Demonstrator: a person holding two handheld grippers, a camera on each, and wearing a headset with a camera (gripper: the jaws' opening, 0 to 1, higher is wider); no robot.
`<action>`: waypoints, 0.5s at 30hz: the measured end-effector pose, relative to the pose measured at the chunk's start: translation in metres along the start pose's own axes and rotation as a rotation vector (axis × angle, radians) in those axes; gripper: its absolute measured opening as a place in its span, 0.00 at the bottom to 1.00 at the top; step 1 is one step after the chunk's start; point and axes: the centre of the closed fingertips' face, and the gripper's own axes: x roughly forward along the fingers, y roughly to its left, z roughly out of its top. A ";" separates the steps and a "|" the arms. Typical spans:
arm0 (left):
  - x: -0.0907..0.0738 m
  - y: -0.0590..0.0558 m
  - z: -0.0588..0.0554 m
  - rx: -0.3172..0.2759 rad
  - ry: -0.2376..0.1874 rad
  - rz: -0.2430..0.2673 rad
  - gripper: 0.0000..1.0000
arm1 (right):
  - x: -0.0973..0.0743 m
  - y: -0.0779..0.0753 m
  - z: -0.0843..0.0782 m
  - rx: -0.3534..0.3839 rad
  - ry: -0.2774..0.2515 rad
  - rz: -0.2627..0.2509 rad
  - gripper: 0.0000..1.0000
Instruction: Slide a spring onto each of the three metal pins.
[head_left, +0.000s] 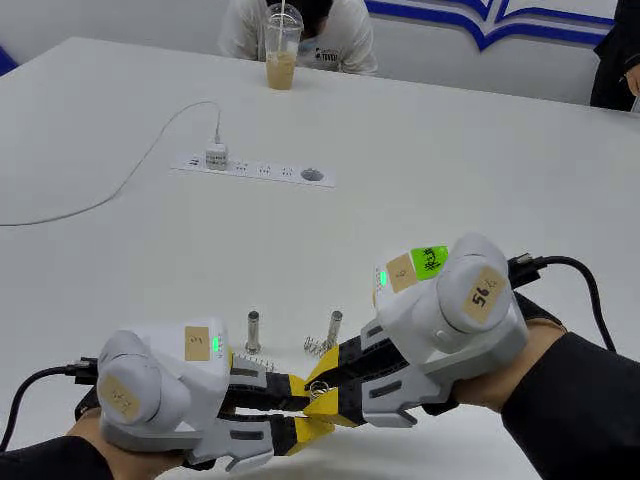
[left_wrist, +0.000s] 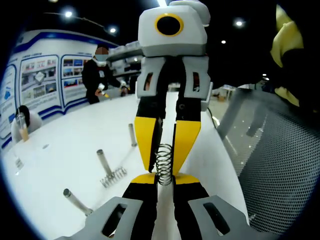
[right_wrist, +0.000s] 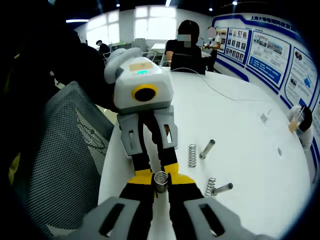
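At 6 o'clock in the head view, both sets of fingers meet tip to tip just above the desk (head_left: 420, 180). I read this as a spring handoff or regrip, with no pin loaded yet

- left gripper (left_wrist: 161, 181): fingers narrowed round the lower end of the held spring (left_wrist: 164, 161); can't tell if they actually pinch it
- pins, in the left gripper view: near pin (left_wrist: 76, 201) at 8 o'clock of the held spring, middle pin (left_wrist: 104, 161) at 9, far pin (left_wrist: 132, 134) at 10. All three are upright and look bare
- loose spring (left_wrist: 114, 176) lies flat on the desk just beside the middle pin's base
- right gripper (right_wrist: 160, 176): fingers clamped on the held spring's sides, coil gripped between the yellow tips

Next move, my judgement:
- one gripper takes sole hold near the coil's end
- line the bore up over a pin top
- push down along the pin's axis with a light squeeze, since the coil looks soft

Can't tell if the pins are fixed, so a side load may tip them

Only container: cup (head_left: 282, 40) at 12 o'clock on the far desk edge, clear with a straw. Brown drink (head_left: 281, 70) fills its lower part, well apart from the work
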 end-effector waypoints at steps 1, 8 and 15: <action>0.000 0.000 0.000 0.000 0.000 0.000 0.11 | 0.000 0.000 0.000 0.001 0.000 0.000 0.12; -0.001 0.002 0.000 0.004 0.005 0.013 0.14 | -0.004 -0.004 0.004 0.000 -0.013 -0.013 0.12; -0.008 0.007 -0.001 -0.005 0.006 0.036 0.18 | -0.007 -0.007 0.001 0.007 -0.006 -0.022 0.12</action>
